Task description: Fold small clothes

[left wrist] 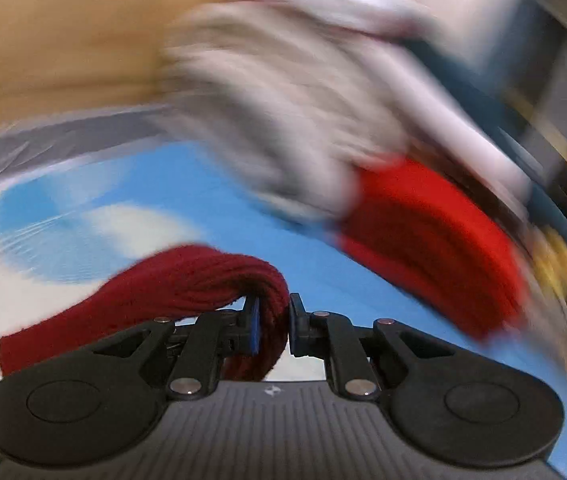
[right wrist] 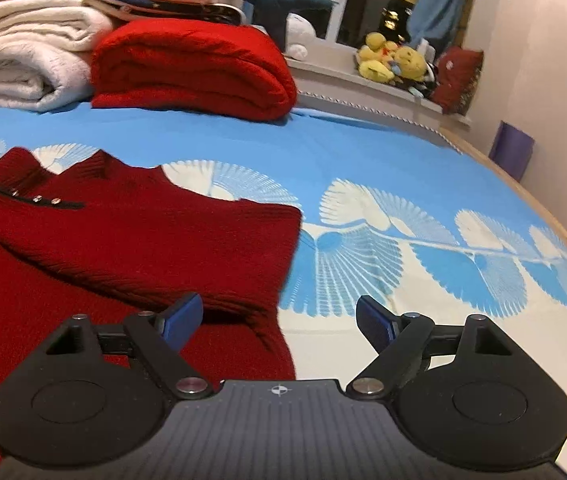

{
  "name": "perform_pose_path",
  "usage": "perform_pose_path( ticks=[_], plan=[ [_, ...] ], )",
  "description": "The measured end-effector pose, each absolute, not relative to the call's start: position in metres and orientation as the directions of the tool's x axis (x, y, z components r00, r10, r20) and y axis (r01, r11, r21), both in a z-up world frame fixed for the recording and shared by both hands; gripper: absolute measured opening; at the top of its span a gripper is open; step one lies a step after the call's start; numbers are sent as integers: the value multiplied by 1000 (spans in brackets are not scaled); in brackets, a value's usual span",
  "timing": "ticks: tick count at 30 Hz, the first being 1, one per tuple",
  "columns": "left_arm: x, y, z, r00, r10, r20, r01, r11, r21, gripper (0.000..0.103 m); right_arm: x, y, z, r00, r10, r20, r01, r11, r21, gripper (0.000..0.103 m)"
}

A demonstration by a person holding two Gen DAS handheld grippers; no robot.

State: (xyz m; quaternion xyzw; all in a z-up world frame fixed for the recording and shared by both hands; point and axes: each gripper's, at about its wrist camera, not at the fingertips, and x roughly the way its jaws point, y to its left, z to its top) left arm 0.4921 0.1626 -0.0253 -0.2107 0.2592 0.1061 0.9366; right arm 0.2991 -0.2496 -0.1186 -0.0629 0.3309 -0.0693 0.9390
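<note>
Left gripper [left wrist: 273, 326] pinches a fold of dark red knitted sweater [right wrist: 131, 232]. Right gripper [right wrist: 279, 322] spread wide over its edge on the blue-and-white patterned bedspread [right wrist: 363, 160].

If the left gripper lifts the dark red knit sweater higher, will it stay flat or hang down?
Likely floppy: the dark red sweater already drapes limp over the left gripper. The thick ribbed knit probably resists slipping. The right gripper is open, so the unsupported side would sag.
</note>
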Motion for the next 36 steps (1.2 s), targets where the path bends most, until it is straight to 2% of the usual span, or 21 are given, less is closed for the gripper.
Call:
perform_pose_path(
  ticks=[3,5,6,7,8,9,10,12,15,16,19,21,23,25,27,29,31,32,34,35,36],
  plan=[
    [466,46,-63,812,-166,-559,13,963,-268,25,299,-259,-123,743,-178,-645,105,983,-150,84],
    [448,-24,-109,702,-334,-629,310,938,-153,66,299,-263,-130,723,-180,-667,98,982,-159,84],
    [437,-56,-134,640,-322,-698,430,903,-23,74,300,-265,-134,709,-186,-680,97,981,-167,84],
    [425,-77,-155,651,-219,-727,446,885,132,83,300,-268,-138,694,-184,-696,89,981,-170,84],
    [415,-86,-167,681,-146,-717,440,865,241,86,300,-272,-141,684,-178,-707,84,983,-166,83],
    [407,-86,-176,705,-113,-701,442,842,309,86,300,-275,-143,676,-172,-717,86,984,-155,83],
    [406,-81,-177,701,-111,-705,442,843,307,86,300,-281,-145,664,-160,-730,88,987,-136,83],
    [411,-51,-168,673,-120,-730,406,885,228,86,301,-291,-145,657,-136,-742,102,991,-92,83],
    [426,4,-145,681,-86,-727,269,953,139,87,304,-307,-141,663,-97,-742,152,988,6,83],
    [427,23,-136,690,-62,-721,210,971,117,89,304,-312,-138,674,-74,-735,174,983,61,83],
    [431,80,-117,724,-14,-689,36,999,17,103,307,-326,-128,729,22,-684,206,946,250,83],
    [438,110,-115,735,18,-678,-55,998,-34,103,312,-333,-124,763,89,-640,208,904,373,83],
    [453,129,-123,700,15,-714,-93,993,-70,103,326,-339,-126,781,159,-604,218,837,502,84],
    [463,145,-138,659,-14,-752,-121,985,-124,103,354,-342,-134,781,219,-584,240,759,605,84],
    [470,162,-154,610,-106,-785,-137,962,-236,103,388,-339,-148,767,244,-593,283,702,654,84],
    [476,179,-165,574,-218,-789,-134,926,-354,103,428,-328,-164,730,256,-634,341,668,662,85],
    [476,180,-169,565,-266,-781,-149,898,-414,103,455,-315,-181,687,236,-688,422,641,641,83],
    [478,179,-170,566,-271,-779,-149,895,-420,103,464,-308,-187,675,207,-708,453,641,620,61],
    [481,176,-171,561,-272,-782,-119,908,-401,101,475,-288,-187,577,91,-811,498,748,438,12],
    [484,172,-173,553,-266,-789,-86,924,-373,94,472,-283,-181,576,77,-814,490,764,420,10],
    [485,168,-172,546,-239,-803,-64,944,-324,92,465,-281,-174,594,82,-801,469,773,427,10]
  ],
)
